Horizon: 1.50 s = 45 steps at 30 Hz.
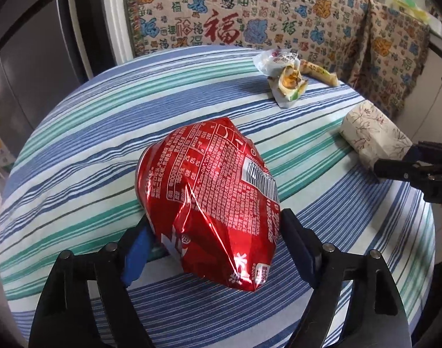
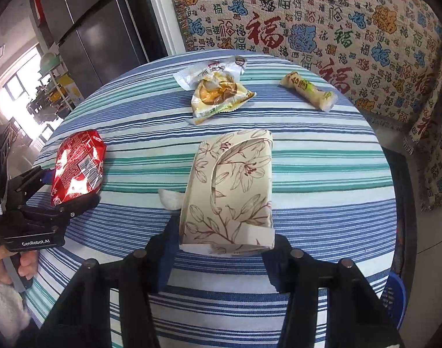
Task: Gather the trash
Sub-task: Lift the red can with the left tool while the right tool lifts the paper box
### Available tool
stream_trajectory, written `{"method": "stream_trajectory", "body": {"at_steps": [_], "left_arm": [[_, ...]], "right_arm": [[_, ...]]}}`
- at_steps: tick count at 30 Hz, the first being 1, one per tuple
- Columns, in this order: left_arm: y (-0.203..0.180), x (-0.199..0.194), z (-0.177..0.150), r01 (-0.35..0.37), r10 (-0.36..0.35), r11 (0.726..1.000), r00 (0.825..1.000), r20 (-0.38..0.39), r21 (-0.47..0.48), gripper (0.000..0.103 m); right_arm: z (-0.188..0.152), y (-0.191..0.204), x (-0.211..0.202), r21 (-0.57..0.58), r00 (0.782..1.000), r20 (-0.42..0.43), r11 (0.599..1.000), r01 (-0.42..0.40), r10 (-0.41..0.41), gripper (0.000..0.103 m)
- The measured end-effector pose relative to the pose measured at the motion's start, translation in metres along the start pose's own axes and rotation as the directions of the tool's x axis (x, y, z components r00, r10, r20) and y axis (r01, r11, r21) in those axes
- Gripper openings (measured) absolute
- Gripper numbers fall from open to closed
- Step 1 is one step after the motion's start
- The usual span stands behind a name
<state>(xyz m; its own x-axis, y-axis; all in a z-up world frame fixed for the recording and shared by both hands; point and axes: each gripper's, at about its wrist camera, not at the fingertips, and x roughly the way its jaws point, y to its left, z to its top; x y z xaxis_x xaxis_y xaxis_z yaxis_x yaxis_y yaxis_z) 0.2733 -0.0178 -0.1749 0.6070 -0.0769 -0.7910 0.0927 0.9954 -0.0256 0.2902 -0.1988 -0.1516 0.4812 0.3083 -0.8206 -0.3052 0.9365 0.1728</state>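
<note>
While each hand-held gripper pinches trash, left (image 1: 218, 232) red packet (image 1: 212, 179), right (image 2: 221, 249) floral box (image 2: 229, 188), striped tablecloth (image 2: 322, 156).

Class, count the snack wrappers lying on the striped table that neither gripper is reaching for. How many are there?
2. A yellow wrapper lies at the far middle, overlapping a white torn one; a small roll wrapper lies apart to its right. The floral box may hide more.

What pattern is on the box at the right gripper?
Cream box with brown line-drawn flowers; clearest in right wrist view.
</note>
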Motion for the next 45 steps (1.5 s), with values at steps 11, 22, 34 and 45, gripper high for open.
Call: {"method": "stream_trajectory", "body": {"at_steps": [11,22,34,45], "left_arm": [[0.019,-0.008,-0.002,0.107,-0.105,0.99,0.994,0.026,-0.088,0.021],[0.01,-0.025,0.001,0.09,-0.082,0.994,0.99,0.116,-0.065,0.018],[-0.071,-0.055,0.017,0.186,-0.202,0.975,0.969,0.143,0.122,0.018],[-0.226,-0.065,0.031,0.388,-0.427,0.871,0.901,0.074,0.301,0.018]], "right_arm": [[-0.006,-0.003,-0.031,-0.015,0.999,0.042,1.0,0.02,-0.019,0.05],[-0.003,-0.013,-0.049,-0.012,0.996,0.088,1.0,0.028,-0.027,0.05],[-0.016,-0.034,-0.09,0.007,0.989,0.134,0.998,0.056,-0.056,0.05],[-0.095,-0.151,-0.165,0.215,0.947,0.137,0.942,0.257,-0.29,0.05]]}}
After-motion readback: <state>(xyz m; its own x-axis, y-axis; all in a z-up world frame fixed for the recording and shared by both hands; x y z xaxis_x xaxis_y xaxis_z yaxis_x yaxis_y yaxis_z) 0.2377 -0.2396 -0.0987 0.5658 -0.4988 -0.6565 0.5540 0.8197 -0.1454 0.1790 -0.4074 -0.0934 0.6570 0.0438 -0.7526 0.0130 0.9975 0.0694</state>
